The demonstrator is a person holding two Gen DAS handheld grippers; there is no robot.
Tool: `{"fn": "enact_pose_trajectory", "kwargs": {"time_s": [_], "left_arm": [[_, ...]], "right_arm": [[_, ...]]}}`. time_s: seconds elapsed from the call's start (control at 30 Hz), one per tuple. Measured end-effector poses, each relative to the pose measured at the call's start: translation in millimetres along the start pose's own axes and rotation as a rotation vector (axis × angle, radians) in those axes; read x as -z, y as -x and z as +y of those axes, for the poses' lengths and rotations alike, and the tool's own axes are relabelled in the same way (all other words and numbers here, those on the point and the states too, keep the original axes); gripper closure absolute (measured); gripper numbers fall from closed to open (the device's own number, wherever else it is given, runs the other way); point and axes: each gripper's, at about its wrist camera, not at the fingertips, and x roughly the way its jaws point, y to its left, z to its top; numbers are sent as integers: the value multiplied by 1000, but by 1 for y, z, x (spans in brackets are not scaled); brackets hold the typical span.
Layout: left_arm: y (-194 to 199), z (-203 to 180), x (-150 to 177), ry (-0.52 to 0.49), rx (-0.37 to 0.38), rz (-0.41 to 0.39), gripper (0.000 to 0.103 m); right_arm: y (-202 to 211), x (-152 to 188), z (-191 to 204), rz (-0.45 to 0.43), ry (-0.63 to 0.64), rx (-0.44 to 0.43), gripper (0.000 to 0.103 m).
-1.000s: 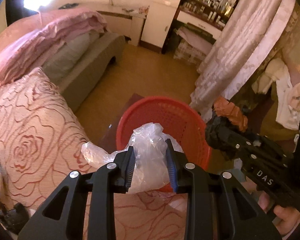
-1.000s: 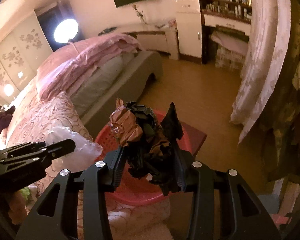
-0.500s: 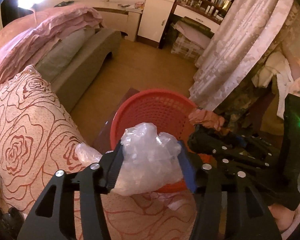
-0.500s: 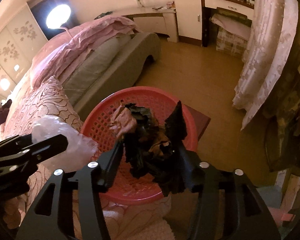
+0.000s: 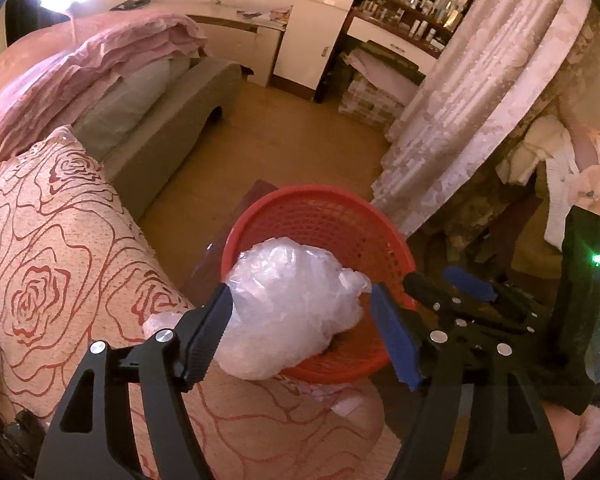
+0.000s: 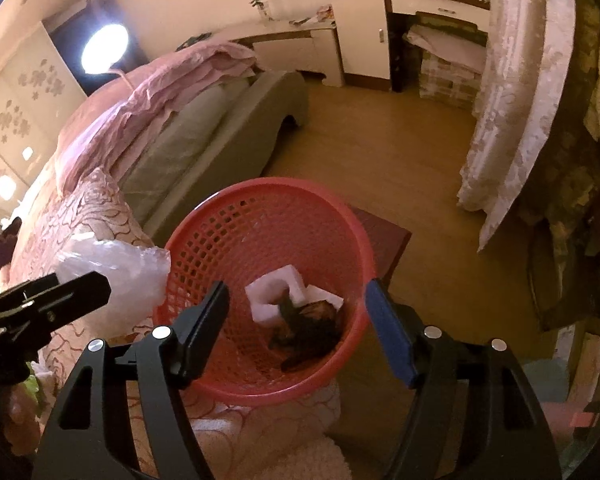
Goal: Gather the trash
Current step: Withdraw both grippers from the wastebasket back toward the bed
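Observation:
A red mesh basket (image 5: 328, 216) (image 6: 204, 240) stands on the floor beside the bed. My left gripper (image 5: 300, 332) is open wide over its near rim; a crumpled clear plastic bag (image 5: 288, 312) still rests against the left finger, with a gap to the right one. The bag also shows in the right wrist view (image 6: 116, 276). My right gripper (image 6: 296, 328) is open and empty above the basket. The dark crumpled wrapper (image 6: 308, 332) lies at the basket's bottom next to a white foam piece (image 6: 276, 292).
A bed with a rose-patterned cover (image 5: 52, 264) lies to the left. A dark red mat (image 6: 384, 236) lies under the basket. Lace curtains (image 5: 468, 112) hang at the right. White cabinets (image 5: 316, 32) stand at the far wall.
My right gripper opened and the dark wrapper dropped into the basket. My left gripper opened wide around the plastic bag. Both grippers moved forward over the basket.

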Motion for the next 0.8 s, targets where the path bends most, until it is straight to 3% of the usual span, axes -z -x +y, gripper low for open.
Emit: {"fn": "enact_pose_trajectory", "kwargs": {"time_s": [0.43,0.8], "left_arm": [[25,-6,0,-5,24,-56,29],[60,3,9,5,-61,-140,29]], "right_arm": [[20,-2,-10,-51,-28,17,35],[26,5,4,-68,19,4,35]]}}
